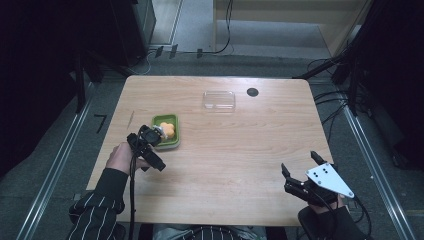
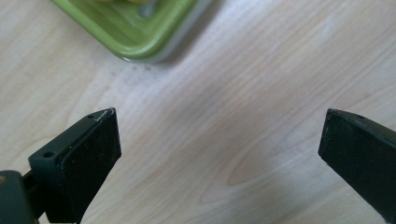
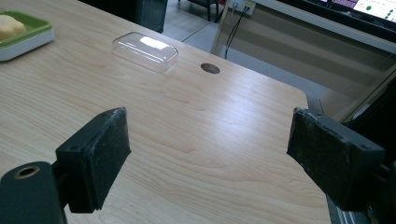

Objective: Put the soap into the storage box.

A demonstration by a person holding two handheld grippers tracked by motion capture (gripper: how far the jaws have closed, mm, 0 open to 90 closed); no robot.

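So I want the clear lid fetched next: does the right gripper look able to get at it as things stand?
Probably yes. The right gripper is open and holds nothing, and only bare table lies between it and the clear lid, which sits apart from the green tray near the far edge. It looks like a long reach forward, though.

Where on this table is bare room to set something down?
The table is bare between the left gripper and right gripper, and between the green tray and clear lid. It is crowded only around the tray, where the left gripper hovers.
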